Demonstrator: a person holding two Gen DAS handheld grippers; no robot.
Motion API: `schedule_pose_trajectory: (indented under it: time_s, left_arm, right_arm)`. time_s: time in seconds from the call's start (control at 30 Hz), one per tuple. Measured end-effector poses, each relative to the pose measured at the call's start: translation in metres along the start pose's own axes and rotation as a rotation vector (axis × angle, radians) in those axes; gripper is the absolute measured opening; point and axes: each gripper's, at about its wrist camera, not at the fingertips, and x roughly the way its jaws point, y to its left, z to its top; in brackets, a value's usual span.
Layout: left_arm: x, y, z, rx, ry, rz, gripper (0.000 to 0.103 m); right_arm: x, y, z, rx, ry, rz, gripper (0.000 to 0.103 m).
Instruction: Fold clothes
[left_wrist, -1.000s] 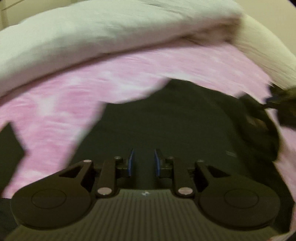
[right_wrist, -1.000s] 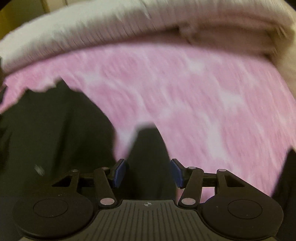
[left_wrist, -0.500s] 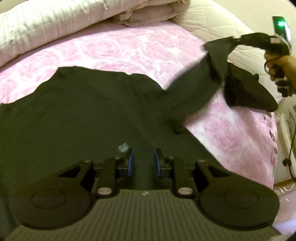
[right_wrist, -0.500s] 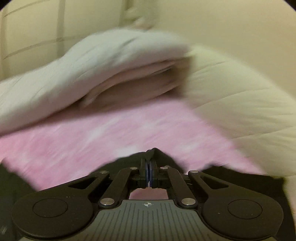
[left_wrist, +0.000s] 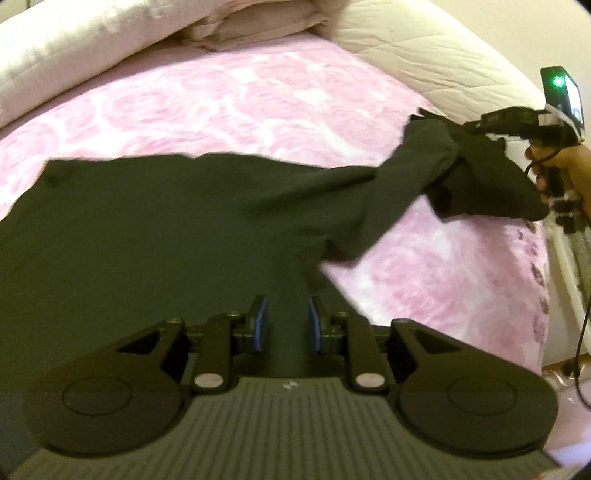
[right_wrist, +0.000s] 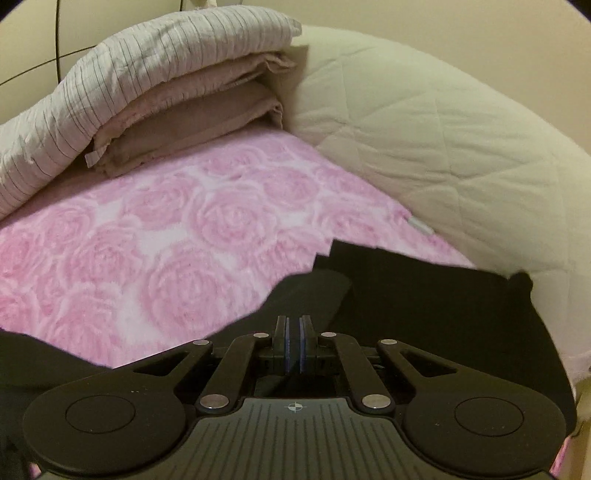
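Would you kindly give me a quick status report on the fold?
Right tool shut on black cloth garment, sleeve lifted. Left tool part open, over garment. Rose-patterned pink blanket underneath.

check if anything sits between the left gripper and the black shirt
Nothing visible does. The left gripper hangs right over the black shirt, jaws apart with only shirt showing between them. The right gripper is shut on a lifted end of it, off to the side.
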Motion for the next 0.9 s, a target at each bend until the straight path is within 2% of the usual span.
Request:
schedule_pose_trajectory:
  time_s: [0.23,0.3,0.4,0.53,0.7,0.9]
  left_arm:
    - [0.054,-0.038,0.048,0.053,-0.027,-0.117,0.026]
    - [0.076,-0.047,0.062,0.053,-0.023,-0.161,0.029]
    - [0.106,-0.054,0.078,0.035,-0.002,-0.183,0.038]
    - [0.139,-0.057,0.094,-0.005,0.025,-0.208,0.039]
    - [0.159,-0.057,0.100,-0.054,0.078,-0.226,0.039]
    - [0.157,-0.062,0.109,-0.016,0.068,-0.215,0.039]
  right_arm:
    - [0.011,-0.041,0.021,0.073,0.031,-0.008,0.002]
    - [0.023,-0.051,0.036,0.072,0.045,0.016,0.002]
    - [0.049,-0.059,0.056,0.028,0.089,0.059,0.002]
    - [0.078,-0.063,0.072,-0.023,0.151,0.123,0.002]
    - [0.062,-0.059,0.065,-0.079,0.159,0.268,0.002]
    - [0.030,-0.058,0.046,-0.047,0.192,0.304,0.002]
